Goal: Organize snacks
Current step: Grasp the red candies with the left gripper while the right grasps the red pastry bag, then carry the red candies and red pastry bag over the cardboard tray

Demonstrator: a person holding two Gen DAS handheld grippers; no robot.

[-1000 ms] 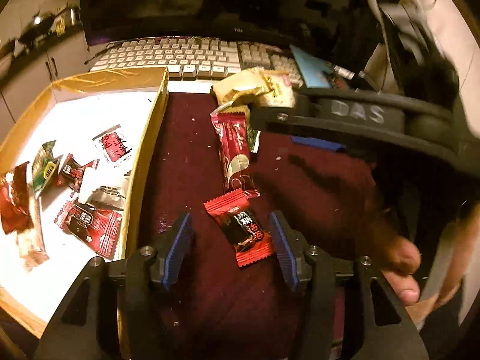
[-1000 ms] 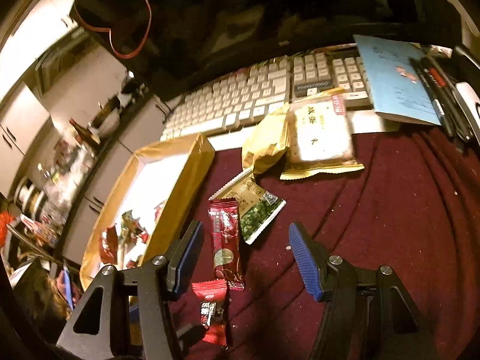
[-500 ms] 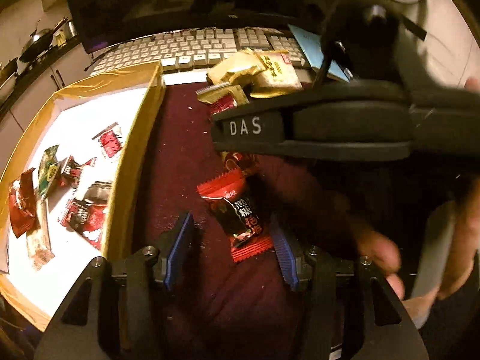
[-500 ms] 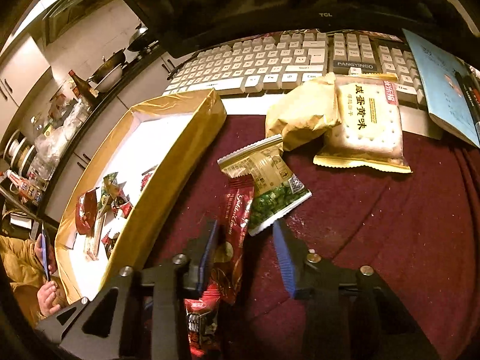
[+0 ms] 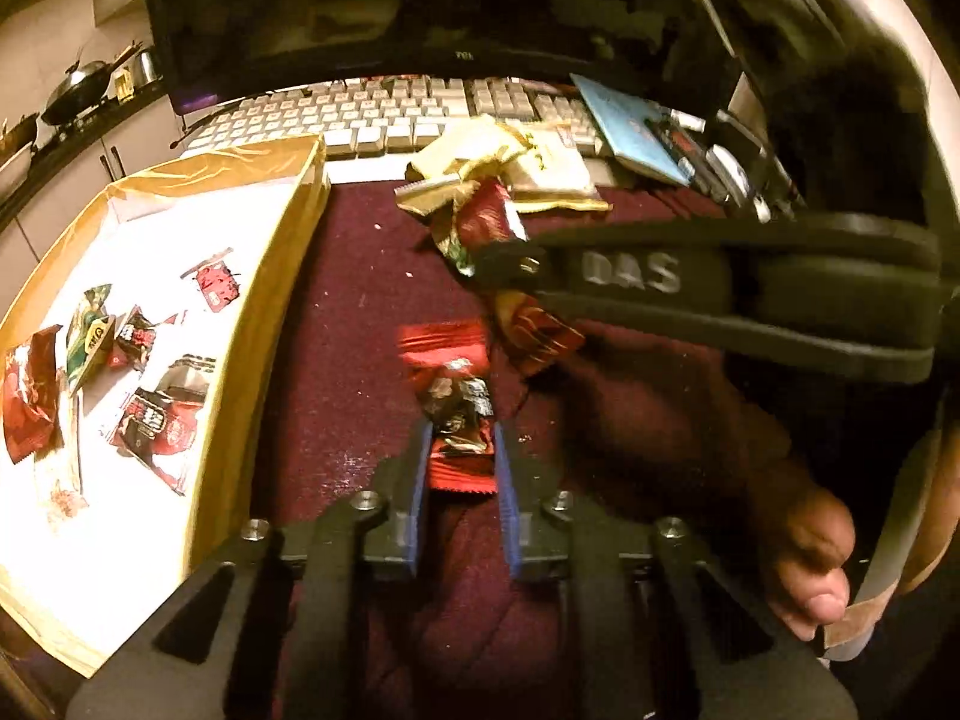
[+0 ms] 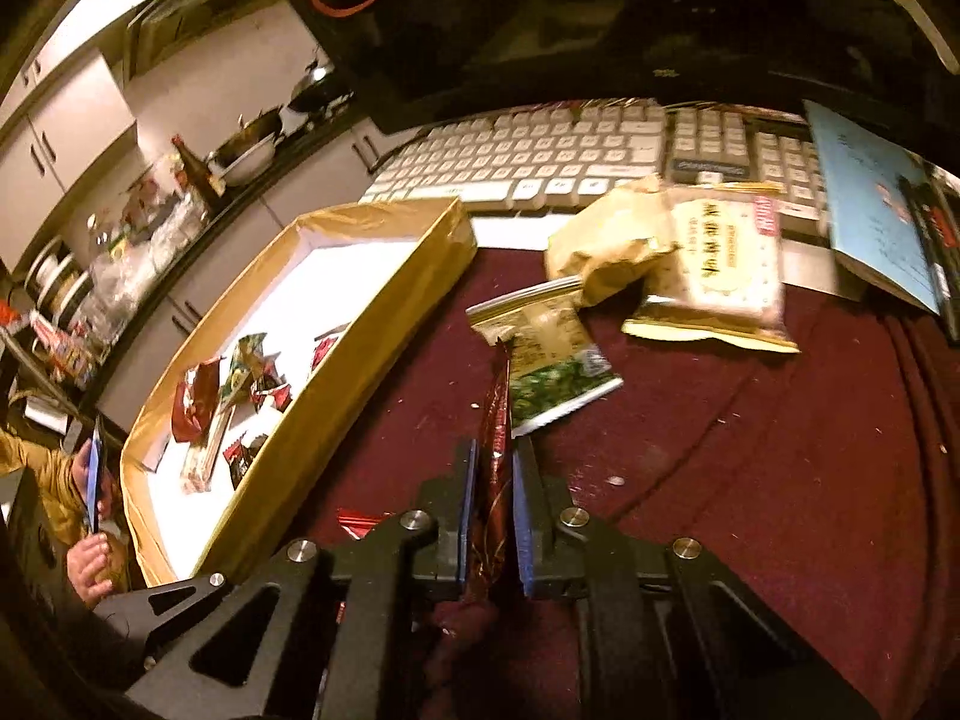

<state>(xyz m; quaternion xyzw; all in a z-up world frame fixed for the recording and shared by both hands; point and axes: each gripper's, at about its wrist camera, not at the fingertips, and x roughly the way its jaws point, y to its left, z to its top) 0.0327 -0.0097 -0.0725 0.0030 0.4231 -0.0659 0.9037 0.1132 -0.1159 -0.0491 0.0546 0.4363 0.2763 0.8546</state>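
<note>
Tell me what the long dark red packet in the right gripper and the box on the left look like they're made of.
Long dark red packet: probably foil-lined plastic film, glossy, judging by its sharp highlights and creases. Box: likely cardboard, with straight stiff walls covered in shiny gold wrap or tape that wrinkles at the rim, and a matte white floor.

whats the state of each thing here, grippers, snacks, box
left gripper: shut on small red-and-black candy packet
right gripper: shut on long dark red snack stick
gold-walled cardboard box: open, several wrappers inside
green pea snack packet: lying on maroon cloth
</note>
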